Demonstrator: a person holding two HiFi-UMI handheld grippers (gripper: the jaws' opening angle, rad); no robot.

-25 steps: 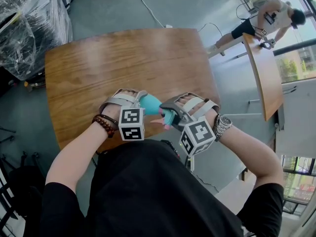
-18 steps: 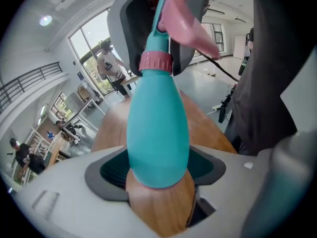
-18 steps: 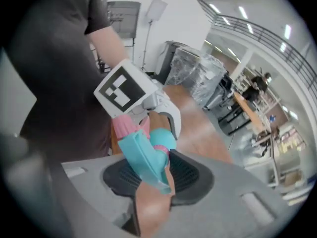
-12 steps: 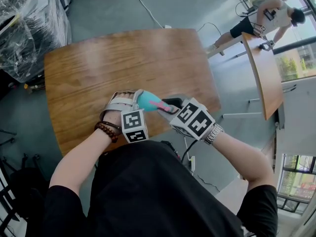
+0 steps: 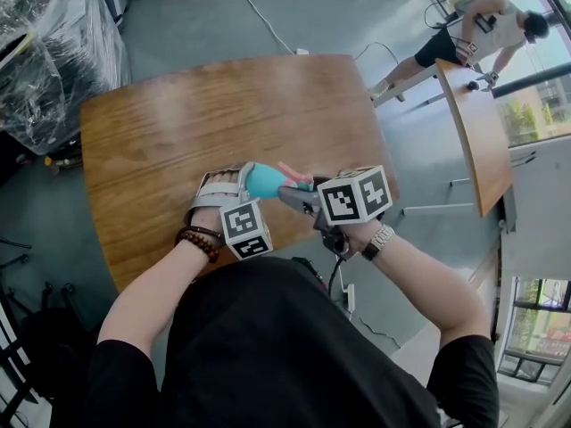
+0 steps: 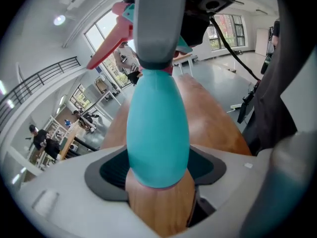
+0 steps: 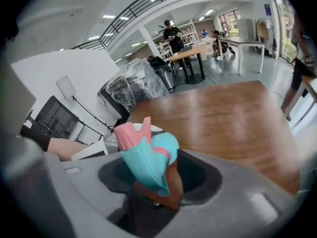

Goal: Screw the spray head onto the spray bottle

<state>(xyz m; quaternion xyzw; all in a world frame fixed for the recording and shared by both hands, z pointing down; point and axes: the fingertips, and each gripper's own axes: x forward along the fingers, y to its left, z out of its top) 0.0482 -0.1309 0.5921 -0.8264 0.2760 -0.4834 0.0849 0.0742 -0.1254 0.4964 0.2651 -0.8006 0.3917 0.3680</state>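
A teal spray bottle [image 5: 259, 181] lies tilted over the near edge of the wooden table [image 5: 178, 123]. My left gripper [image 5: 239, 180] is shut on the bottle's lower body [image 6: 158, 128]. Its teal and pink spray head [image 5: 293, 175] sits on the neck, pink trigger [image 6: 111, 38] sticking out. My right gripper [image 5: 300, 196] comes from the right around the spray head [image 7: 143, 155]. Its jaws have just been opening; the head sits between them, and the pads appear to stand off it.
A second wooden table [image 5: 477, 132] stands at the right, with a person [image 5: 486, 20] bent over its far end. A plastic-wrapped pile [image 5: 45, 43] fills the upper left. A cable [image 5: 263, 12] runs across the grey floor beyond the table.
My right gripper has rolled about a quarter turn around the spray head, so its marker cube shows another face. Both hands have drifted slightly up the picture with the bottle.
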